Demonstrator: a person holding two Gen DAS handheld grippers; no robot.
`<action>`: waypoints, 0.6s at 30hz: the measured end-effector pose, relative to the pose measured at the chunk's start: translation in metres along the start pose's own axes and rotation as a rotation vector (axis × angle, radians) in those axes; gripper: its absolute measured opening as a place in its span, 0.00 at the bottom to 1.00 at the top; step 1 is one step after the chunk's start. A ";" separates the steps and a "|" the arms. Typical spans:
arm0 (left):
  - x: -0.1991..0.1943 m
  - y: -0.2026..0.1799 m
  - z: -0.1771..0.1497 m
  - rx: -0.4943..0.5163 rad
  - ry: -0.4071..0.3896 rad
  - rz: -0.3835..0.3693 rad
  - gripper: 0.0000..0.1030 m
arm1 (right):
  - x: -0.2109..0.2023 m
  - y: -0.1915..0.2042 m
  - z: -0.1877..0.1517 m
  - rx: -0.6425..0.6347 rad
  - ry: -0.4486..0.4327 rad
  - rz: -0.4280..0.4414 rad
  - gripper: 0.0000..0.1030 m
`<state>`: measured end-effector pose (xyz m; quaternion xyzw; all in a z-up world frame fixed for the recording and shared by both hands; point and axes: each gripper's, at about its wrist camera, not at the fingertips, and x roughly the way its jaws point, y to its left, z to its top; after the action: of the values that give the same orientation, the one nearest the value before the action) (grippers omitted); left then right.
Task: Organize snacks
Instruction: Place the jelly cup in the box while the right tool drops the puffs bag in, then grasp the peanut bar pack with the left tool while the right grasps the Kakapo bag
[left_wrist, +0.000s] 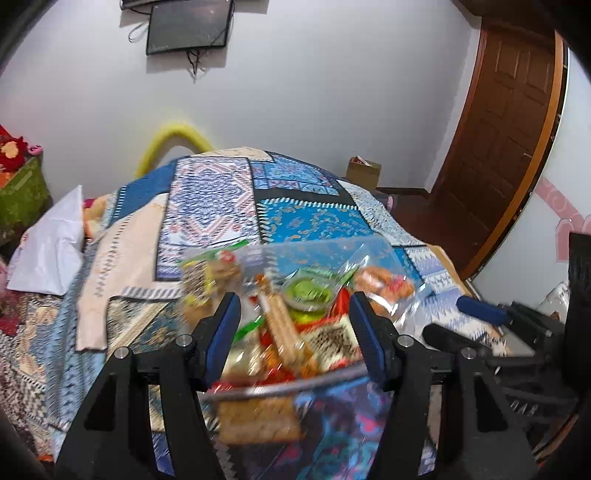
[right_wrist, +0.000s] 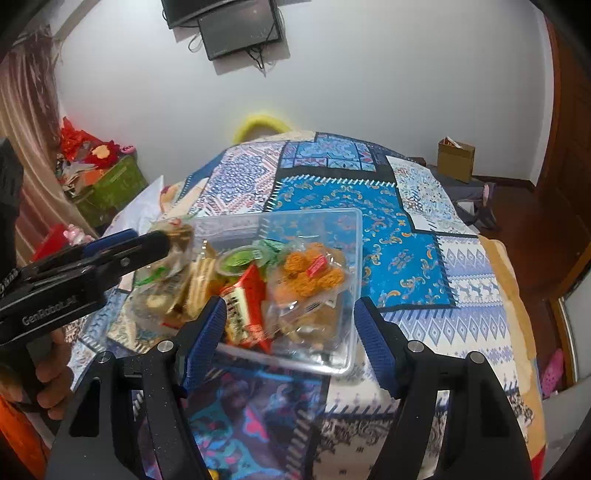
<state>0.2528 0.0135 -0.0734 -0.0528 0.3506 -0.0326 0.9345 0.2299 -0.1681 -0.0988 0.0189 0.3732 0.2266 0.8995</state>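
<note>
left gripper (left_wrist: 293, 334): jaws spread wide, nothing between them, hanging over the near-left part of the clear bin (right_wrist: 356, 258)

right gripper (right_wrist: 290, 338): jaws also wide apart and empty, parked at the bin's near edge

snacks: piled in the bin on the bed (right_wrist: 406, 236); orange cookie pack (right_wrist: 314, 277) just ahead of the right jaws, red packet (right_wrist: 245, 306) by its left pad, green cup (right_wrist: 240, 262) further in

loose bag (right_wrist: 173, 240): sits right at the left gripper's tip, outside the bin I think, too blurry to call

risk: bin's on soft bedding, so a shove from either gripper could tip it; the crinkly wrappers may slip out of a pinch

hidden: left view is motion-smeared, bin's left wall is behind the gripper
</note>
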 end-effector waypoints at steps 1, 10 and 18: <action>-0.009 0.002 -0.006 0.008 -0.001 0.016 0.59 | -0.002 0.002 -0.001 -0.003 -0.002 -0.001 0.66; -0.059 0.022 -0.058 0.007 0.025 0.053 0.59 | -0.025 0.028 -0.033 -0.016 0.020 0.032 0.66; -0.077 0.039 -0.113 -0.024 0.093 0.078 0.60 | -0.020 0.054 -0.083 -0.034 0.118 0.059 0.67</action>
<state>0.1211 0.0509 -0.1124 -0.0488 0.3959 0.0058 0.9170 0.1402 -0.1393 -0.1342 0.0014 0.4208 0.2601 0.8690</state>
